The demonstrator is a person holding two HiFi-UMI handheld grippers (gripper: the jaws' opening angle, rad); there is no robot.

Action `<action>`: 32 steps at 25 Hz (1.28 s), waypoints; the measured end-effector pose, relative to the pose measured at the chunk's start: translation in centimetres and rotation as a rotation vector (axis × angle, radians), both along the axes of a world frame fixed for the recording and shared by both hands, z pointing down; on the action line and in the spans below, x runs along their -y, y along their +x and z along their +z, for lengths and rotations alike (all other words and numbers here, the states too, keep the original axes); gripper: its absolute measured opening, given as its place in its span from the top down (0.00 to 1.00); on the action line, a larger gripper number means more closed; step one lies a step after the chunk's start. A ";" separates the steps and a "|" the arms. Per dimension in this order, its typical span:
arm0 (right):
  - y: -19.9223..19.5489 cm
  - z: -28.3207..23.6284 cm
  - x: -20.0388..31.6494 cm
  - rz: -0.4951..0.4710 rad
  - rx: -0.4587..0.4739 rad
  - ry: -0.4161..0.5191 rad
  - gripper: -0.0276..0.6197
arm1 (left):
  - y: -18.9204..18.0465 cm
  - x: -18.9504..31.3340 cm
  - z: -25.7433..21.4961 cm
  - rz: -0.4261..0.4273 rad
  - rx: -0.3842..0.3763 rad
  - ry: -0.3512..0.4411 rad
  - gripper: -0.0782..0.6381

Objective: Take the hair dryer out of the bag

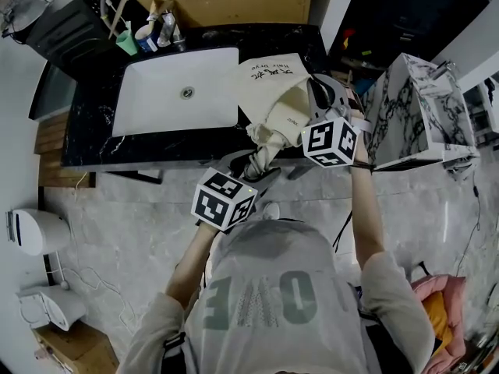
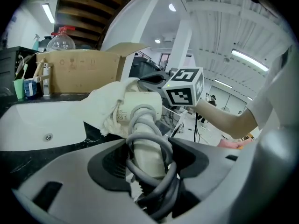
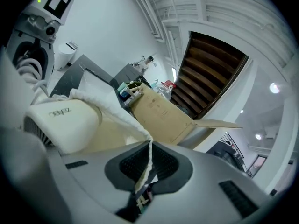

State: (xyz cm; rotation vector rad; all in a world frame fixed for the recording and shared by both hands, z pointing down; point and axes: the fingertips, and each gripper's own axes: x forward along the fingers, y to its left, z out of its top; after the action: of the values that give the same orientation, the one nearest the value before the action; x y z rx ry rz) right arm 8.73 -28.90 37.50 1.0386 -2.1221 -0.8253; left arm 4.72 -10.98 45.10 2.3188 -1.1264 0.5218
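Head view: we note the cloth bag (image 1: 274, 92) on the black counter (image 1: 93, 142).

Left gripper view: left gripper (image 2: 148, 164) jaws clamp the hair dryer (image 2: 142, 115) by its cord-wrapped handle, dead centre.

Right gripper view: right gripper (image 3: 142, 174) jaws pinch the bag hem. Only here do we see the dryer's head, at 9 o'clock.

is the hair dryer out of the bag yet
Partly out: the hair dryer handle sits in the left gripper, head inside the bag.
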 end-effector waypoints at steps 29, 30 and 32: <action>2.0 1.7 0.5 0.074 0.196 -0.193 0.90 | -1.4 -3.1 -4.8 0.061 -0.391 0.045 0.50; 1.9 1.8 0.4 0.066 0.191 -0.194 0.90 | -1.3 -3.3 -5.3 0.074 -0.422 0.058 0.50; 1.6 2.1 0.3 0.057 0.165 -0.189 0.89 | -1.4 -3.3 -6.4 0.075 -0.464 0.084 0.50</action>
State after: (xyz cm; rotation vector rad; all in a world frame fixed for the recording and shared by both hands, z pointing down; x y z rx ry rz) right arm 10.35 -29.16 39.64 1.0926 -2.2468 -0.5160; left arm 3.35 -7.71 38.74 2.3878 -0.8515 -0.0461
